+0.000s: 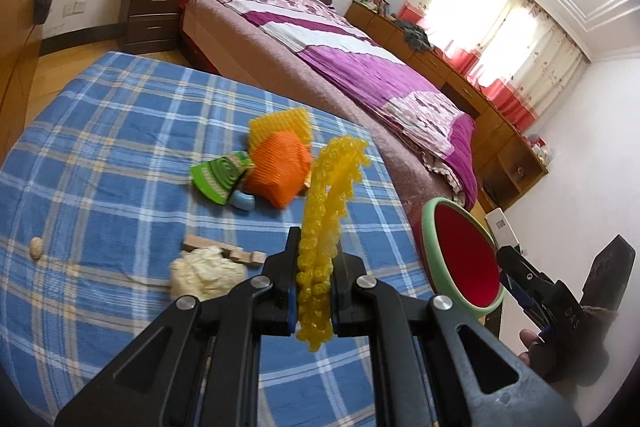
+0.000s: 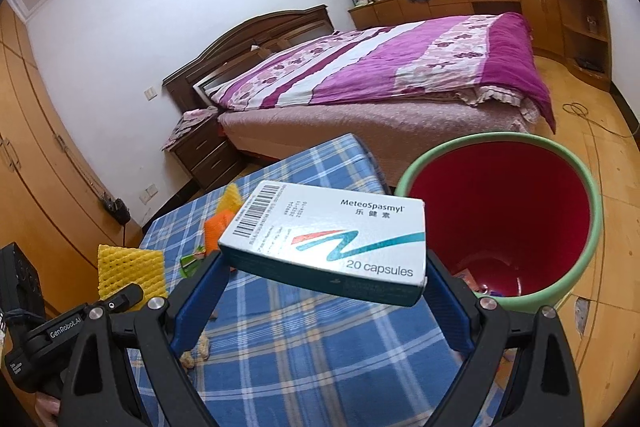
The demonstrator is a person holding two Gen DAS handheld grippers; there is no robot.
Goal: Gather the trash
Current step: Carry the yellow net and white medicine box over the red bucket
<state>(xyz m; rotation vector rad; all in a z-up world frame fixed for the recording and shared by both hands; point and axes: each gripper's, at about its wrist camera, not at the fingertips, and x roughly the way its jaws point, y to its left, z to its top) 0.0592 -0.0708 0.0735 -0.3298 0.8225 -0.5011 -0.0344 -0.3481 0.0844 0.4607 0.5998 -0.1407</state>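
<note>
My left gripper (image 1: 316, 255) is shut on a yellow foam fruit net (image 1: 326, 195), which stands up between the pads above the blue plaid table (image 1: 100, 147). My right gripper (image 2: 324, 261) is shut on a white and teal medicine box (image 2: 340, 235), held flat beside the bin. The bin (image 2: 596, 219), green outside and red inside, stands at the table's right edge, with a little litter at its bottom; its rim (image 1: 430, 223) shows in the left wrist view. An orange foam net (image 1: 280, 167), another yellow net (image 1: 280, 125), a green packet (image 1: 218, 179) and a crumpled tissue (image 1: 204, 271) lie on the table.
Small wooden pieces (image 1: 224, 247) and a peanut shell (image 1: 37, 247) also lie on the cloth. A bed (image 2: 400, 67) with a purple quilt stands behind the table, with a dark nightstand (image 1: 154, 15) beside it. A wardrobe (image 2: 36, 147) is on the left; a cable (image 2: 576, 109) lies on the floor.
</note>
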